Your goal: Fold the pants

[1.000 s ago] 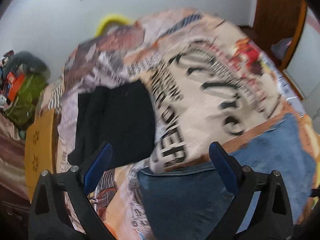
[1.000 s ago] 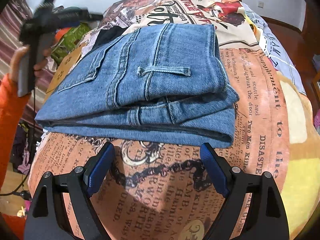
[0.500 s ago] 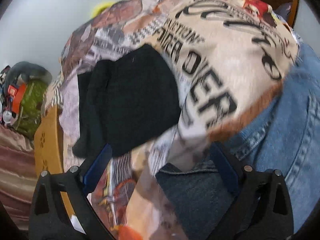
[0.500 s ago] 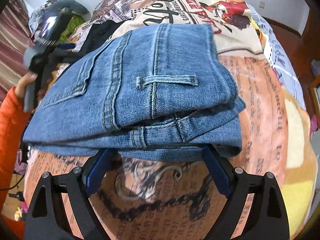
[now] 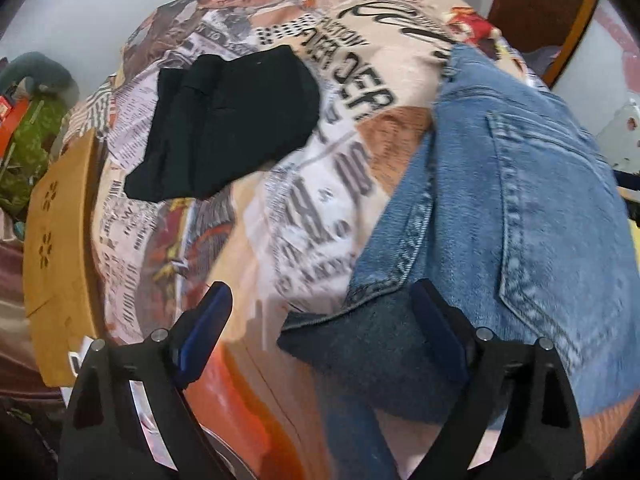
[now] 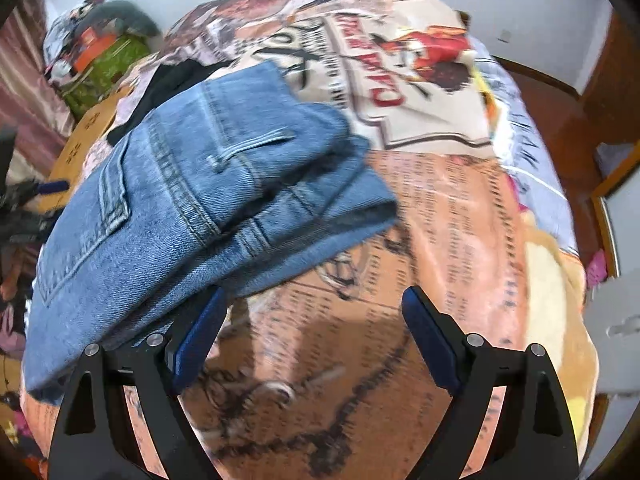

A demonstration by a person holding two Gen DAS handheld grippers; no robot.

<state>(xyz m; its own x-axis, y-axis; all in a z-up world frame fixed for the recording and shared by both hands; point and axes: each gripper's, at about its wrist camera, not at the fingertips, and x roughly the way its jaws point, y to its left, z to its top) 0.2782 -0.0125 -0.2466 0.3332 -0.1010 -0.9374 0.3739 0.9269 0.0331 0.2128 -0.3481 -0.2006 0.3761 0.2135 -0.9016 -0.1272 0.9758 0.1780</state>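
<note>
Folded blue denim jeans on a newspaper-print fleece blanket

Thick stitched layers fill the frame's left; a folded black garment lies upper left; left gripper, jaws just narrowing yet wide, straddles a denim corner; right gripper gapes wide, empty

1 jeans, 1 blk garment, 1 blanket

A home bedroom. A bed under a newspaper-print blanket fills the frame. Wooden furniture stands at the right edge.
</note>
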